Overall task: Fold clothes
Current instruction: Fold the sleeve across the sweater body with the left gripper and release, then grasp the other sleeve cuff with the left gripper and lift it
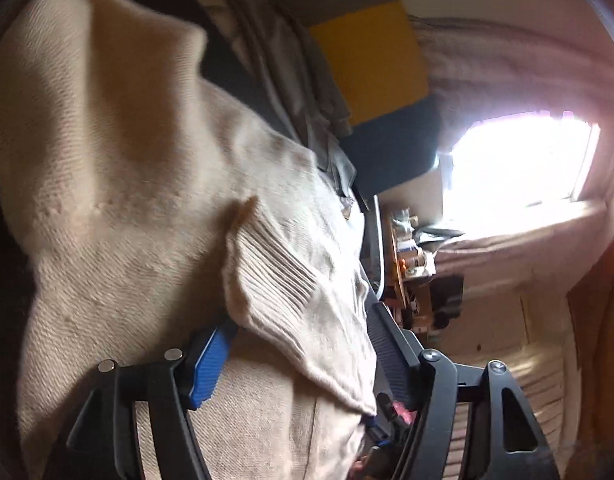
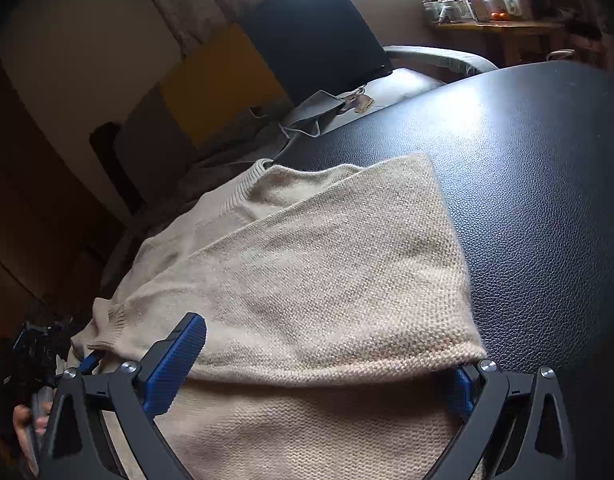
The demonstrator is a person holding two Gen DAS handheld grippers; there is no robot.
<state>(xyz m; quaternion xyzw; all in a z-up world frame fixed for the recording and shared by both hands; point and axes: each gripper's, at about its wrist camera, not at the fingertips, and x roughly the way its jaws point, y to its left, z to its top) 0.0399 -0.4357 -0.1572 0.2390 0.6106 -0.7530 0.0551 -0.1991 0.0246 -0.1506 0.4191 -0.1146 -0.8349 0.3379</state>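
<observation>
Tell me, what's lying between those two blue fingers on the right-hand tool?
In the right wrist view, the folded beige sweater spans the gap of the right gripper; its jaws stand wide, not pinching it.

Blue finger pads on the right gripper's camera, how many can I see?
2. One blue pad sits left over the beige sweater; the other peeks from under the folded edge at right, mostly hidden.
</observation>
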